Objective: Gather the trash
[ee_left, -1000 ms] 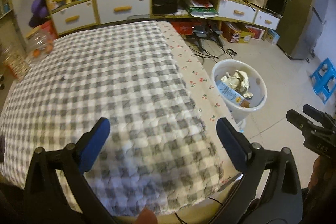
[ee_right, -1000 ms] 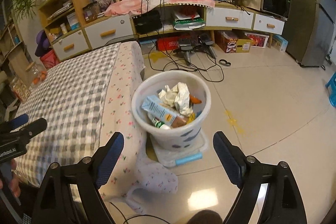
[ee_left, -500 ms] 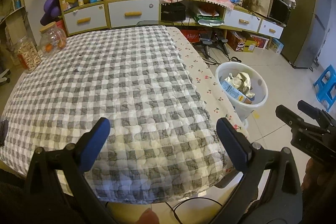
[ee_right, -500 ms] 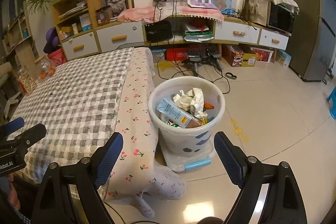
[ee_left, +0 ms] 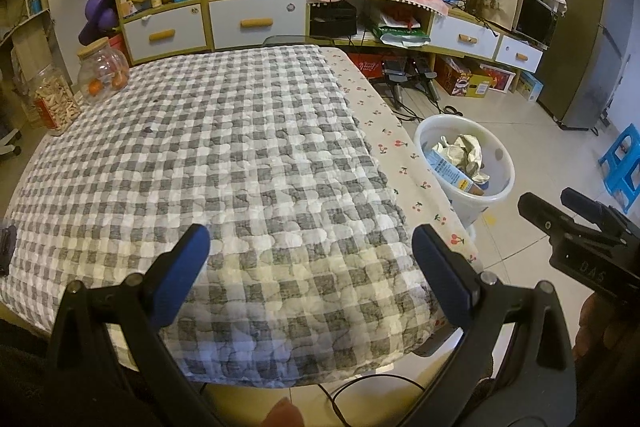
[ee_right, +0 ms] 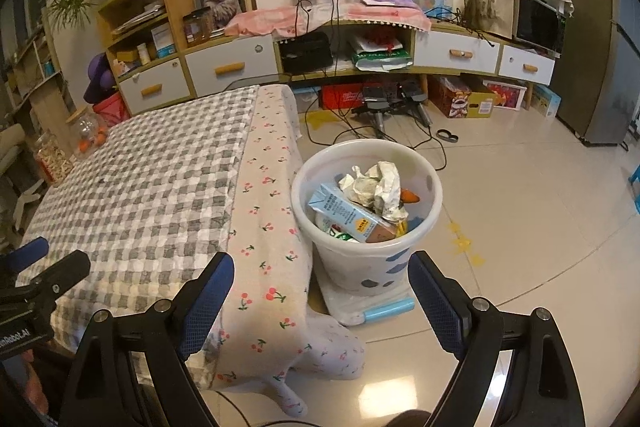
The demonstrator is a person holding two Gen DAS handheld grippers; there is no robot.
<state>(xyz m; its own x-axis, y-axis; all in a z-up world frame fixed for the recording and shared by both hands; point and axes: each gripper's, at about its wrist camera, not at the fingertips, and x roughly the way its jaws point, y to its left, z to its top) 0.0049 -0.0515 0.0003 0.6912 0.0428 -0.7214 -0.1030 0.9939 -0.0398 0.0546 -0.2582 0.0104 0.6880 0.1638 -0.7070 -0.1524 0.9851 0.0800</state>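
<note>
We hold both grippers above the near end of a counter (ee_left: 240, 155) draped in a grey-and-white checked cloth, with a cherry-print cloth (ee_right: 272, 227) hanging down its side. The left gripper (ee_left: 310, 247) hangs over the checked cloth, its blue-padded jaws wide with nothing between them. The right gripper (ee_right: 320, 275) points down toward the floor beside the counter, its jaws likewise wide and empty. Just ahead of it, close against the hanging cloth, stands a white bin (ee_right: 360, 267) on the tiled floor. Inside lie crumpled paper (ee_right: 380, 183), a blue drink carton (ee_right: 344, 213) and other scraps. Two glass jars (ee_left: 60, 95) stand beyond the counter's far left corner.
</note>
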